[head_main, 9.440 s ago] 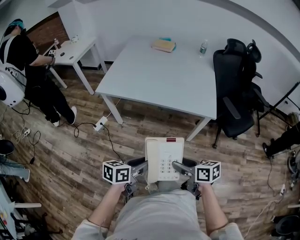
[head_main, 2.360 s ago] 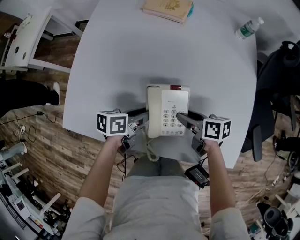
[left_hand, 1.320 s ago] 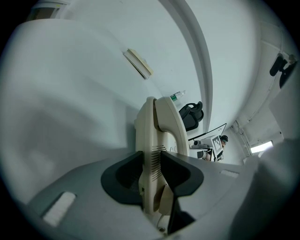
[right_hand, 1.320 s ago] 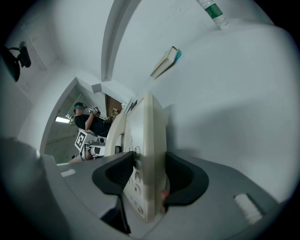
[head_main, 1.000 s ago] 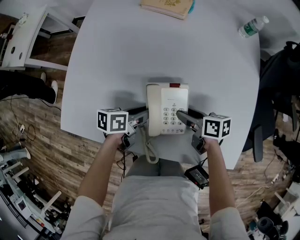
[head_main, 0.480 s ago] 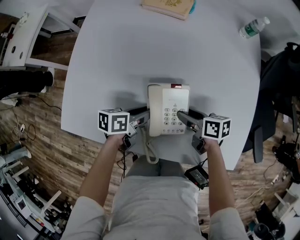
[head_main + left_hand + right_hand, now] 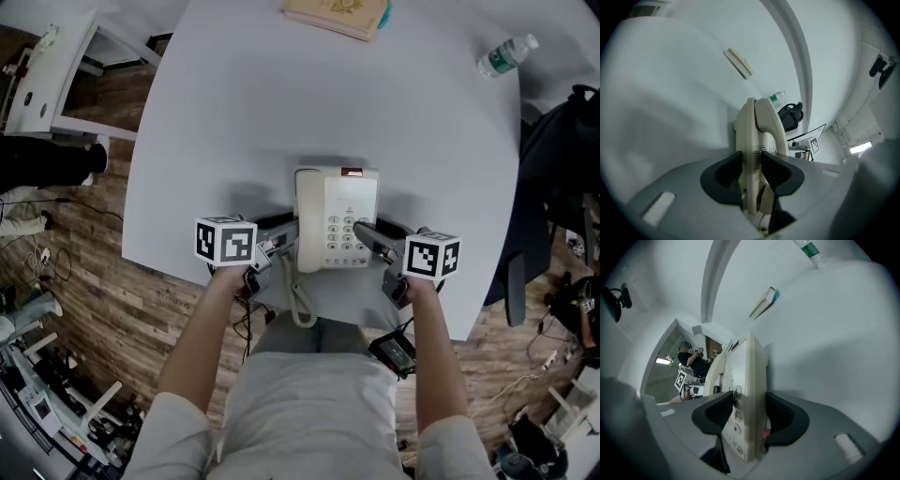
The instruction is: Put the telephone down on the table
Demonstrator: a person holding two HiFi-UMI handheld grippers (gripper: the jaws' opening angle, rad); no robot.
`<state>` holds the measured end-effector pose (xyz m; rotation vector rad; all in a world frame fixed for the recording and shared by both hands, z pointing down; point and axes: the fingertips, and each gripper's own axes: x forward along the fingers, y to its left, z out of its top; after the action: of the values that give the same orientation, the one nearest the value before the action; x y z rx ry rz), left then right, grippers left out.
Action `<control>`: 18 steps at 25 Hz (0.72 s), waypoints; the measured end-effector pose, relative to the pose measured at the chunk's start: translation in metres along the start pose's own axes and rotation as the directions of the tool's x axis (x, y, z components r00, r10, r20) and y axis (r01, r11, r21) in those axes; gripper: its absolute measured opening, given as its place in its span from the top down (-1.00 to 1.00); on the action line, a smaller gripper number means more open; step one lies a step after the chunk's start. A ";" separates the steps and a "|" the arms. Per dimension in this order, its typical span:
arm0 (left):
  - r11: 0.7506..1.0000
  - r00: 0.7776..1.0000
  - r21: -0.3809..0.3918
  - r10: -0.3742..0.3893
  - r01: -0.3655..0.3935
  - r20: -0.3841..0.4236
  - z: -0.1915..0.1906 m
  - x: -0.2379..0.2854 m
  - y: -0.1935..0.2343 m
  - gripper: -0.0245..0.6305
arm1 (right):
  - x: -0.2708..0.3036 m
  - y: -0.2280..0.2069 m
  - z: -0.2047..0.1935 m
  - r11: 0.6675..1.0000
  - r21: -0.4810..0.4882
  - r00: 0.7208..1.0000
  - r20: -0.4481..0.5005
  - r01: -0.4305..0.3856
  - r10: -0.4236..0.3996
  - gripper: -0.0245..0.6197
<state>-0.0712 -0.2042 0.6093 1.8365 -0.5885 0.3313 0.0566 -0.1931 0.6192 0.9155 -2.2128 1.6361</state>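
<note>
The telephone (image 7: 336, 217) is set flat on the table (image 7: 234, 112), close to the table's near edge. One side is straddled by the left gripper (image 7: 751, 165), whose jaws have just been opening and seem barely clear. The other side is clamped by the right gripper (image 7: 746, 414).

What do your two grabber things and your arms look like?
The left gripper and right gripper are grey, each with two curved black pads and a white cube printed with black square markers. The sleeves are pale, ending near the elbows. The left one's jaws have just been opening, with the telephone between them.
</note>
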 end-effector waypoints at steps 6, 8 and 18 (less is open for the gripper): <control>1.000 1.000 0.012 0.001 -0.001 -0.004 0.000 -0.003 0.000 0.54 | -0.002 -0.001 -0.001 1.000 -0.005 1.000 0.003 0.010 -0.010 0.22; 1.000 1.000 0.014 0.004 -0.004 -0.001 0.001 -0.004 0.000 0.57 | -0.002 -0.001 0.000 1.000 -0.003 1.000 0.005 0.011 -0.011 0.22; 1.000 1.000 0.015 0.014 -0.014 0.001 0.002 -0.010 0.001 0.67 | -0.004 -0.001 -0.001 1.000 -0.001 1.000 0.014 0.021 -0.021 0.26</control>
<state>-0.0804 -0.2038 0.6045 1.8476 -0.6011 0.3454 0.0607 -0.1912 0.6182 0.9494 -2.2049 1.6242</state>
